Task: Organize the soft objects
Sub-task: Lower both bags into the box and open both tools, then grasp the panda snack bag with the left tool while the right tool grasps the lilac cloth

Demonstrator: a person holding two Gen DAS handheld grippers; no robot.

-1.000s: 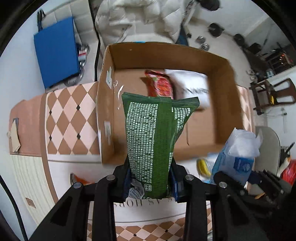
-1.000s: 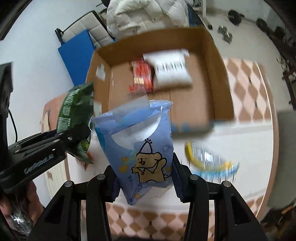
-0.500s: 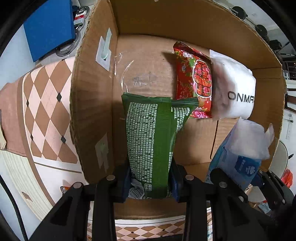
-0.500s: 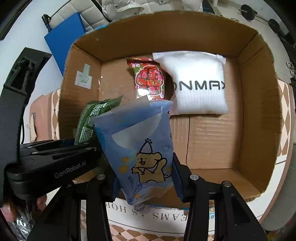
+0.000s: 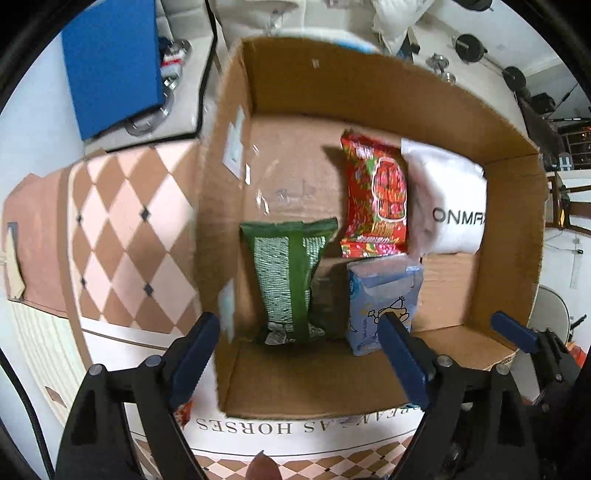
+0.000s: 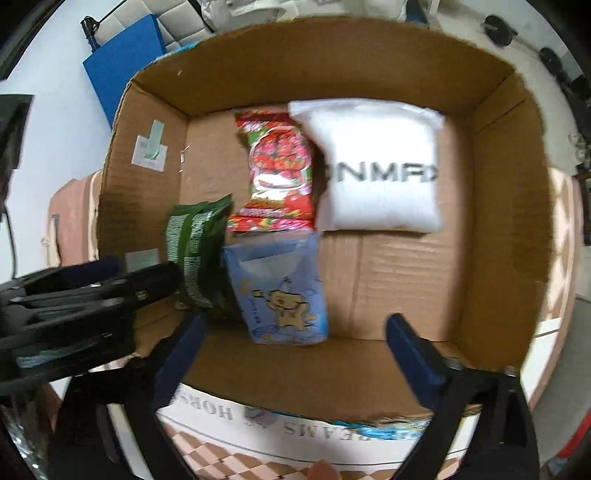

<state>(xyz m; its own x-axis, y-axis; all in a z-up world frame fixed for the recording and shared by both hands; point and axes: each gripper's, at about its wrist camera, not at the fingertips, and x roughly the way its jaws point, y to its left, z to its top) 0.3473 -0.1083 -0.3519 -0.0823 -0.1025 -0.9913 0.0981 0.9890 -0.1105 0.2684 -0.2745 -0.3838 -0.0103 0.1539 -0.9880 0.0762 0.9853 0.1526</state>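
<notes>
A cardboard box [image 5: 513, 236] [image 6: 495, 236] holds a green packet [image 5: 290, 280] [image 6: 195, 254], a blue bear-print packet [image 5: 380, 299] [image 6: 280, 291], a red snack packet [image 5: 376, 199] [image 6: 277, 177] and a white pillow pack [image 5: 450, 206] [image 6: 380, 170]. My left gripper [image 5: 299, 354] is open and empty above the box's near edge, just behind the green packet. My right gripper [image 6: 295, 350] is open and empty behind the blue packet. The left gripper's black body [image 6: 85, 291] shows in the right wrist view, the right gripper's [image 5: 517, 339] in the left.
The box stands on a table with a diamond-pattern cloth [image 5: 122, 236]. A blue board [image 5: 110, 59] leans behind at the left. A white padded coat [image 5: 402, 14] and dumbbells [image 5: 469, 40] lie beyond. A yellow-blue packet [image 6: 399, 428] peeks below the box's front.
Both grippers have opened and let go. The green and blue packets now lie on the box floor side by side, and both grippers have drawn back toward the near edge.
</notes>
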